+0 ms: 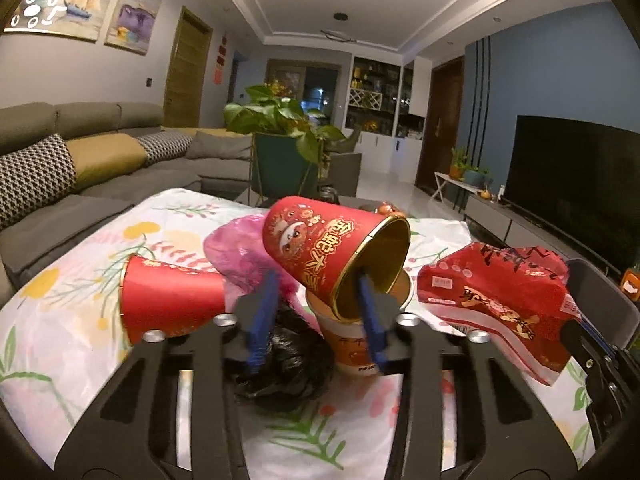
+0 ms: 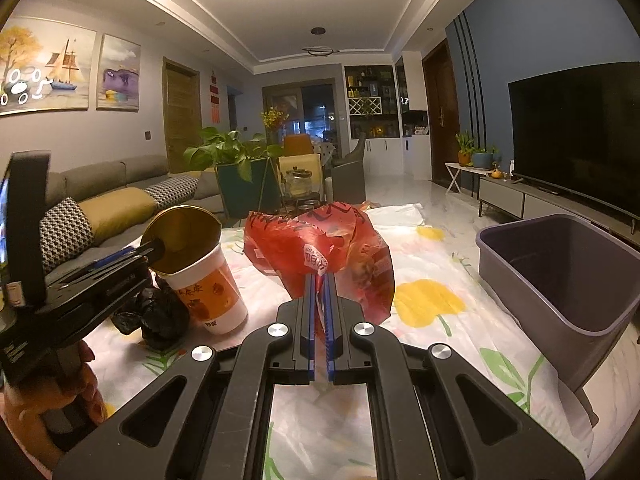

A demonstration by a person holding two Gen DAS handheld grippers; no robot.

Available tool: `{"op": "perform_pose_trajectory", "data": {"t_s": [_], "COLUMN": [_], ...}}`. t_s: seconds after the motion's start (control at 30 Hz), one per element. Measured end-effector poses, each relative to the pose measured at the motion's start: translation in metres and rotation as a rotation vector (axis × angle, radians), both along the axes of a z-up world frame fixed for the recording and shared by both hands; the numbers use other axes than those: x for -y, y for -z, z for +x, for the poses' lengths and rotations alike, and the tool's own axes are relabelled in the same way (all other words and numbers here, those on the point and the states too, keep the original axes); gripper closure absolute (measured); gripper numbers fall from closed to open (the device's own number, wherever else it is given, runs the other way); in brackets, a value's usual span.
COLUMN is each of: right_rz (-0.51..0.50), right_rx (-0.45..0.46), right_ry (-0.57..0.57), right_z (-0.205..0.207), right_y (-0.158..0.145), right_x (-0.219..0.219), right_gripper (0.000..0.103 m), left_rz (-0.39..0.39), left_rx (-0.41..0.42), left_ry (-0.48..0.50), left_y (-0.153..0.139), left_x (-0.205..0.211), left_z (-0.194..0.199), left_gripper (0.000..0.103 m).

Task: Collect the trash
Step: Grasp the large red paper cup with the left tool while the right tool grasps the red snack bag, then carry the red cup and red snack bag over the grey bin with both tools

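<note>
Right jaws clamp red wrapper (image 2: pixel 320 248); left jaws pinch red cup (image 1: pixel 336 248) rim; grey bin (image 2: pixel 560 276) empty.

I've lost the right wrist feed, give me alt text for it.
The right hand-held gripper is shut on a crumpled red snack bag, held above the floral tablecloth. A grey bin sits to its right; on its left the left hand-held gripper holds a gold-lined cup over a white and orange cup.
</note>
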State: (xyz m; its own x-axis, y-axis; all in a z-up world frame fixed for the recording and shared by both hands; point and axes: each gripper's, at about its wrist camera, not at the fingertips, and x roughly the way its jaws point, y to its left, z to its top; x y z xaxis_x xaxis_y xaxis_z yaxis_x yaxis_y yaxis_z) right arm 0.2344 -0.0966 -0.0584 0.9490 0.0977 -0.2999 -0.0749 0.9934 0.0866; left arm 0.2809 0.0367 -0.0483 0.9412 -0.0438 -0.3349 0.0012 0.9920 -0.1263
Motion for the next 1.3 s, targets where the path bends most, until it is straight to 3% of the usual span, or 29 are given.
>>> {"op": "perform_pose_trajectory", "data": {"t_s": [0.17,0.77,1.3], "right_rz": [0.005,-0.002,0.004], "right_rx": [0.001,0.068,0.121], "right_ry": [0.001,0.016,0.040], "right_z": [0.000,-0.026,-0.056], "right_y": [-0.001,-0.019,-0.033], "right_x": [0.005,0.017,0.030], "right_gripper": [0.098,0.100,0.101], "left_rz": [-0.001,-0.029,-0.009], "left_rx": [0.003,0.103,0.123], "left_ry": [-0.012,-0.046,-0.012], "left_y": [-0.001,-0.027,-0.043], "left_x": [-0.001,-0.003,0.023], "left_z": [0.002,-0.057,-0.087], "left_gripper": [0.100,0.101,0.101]}}
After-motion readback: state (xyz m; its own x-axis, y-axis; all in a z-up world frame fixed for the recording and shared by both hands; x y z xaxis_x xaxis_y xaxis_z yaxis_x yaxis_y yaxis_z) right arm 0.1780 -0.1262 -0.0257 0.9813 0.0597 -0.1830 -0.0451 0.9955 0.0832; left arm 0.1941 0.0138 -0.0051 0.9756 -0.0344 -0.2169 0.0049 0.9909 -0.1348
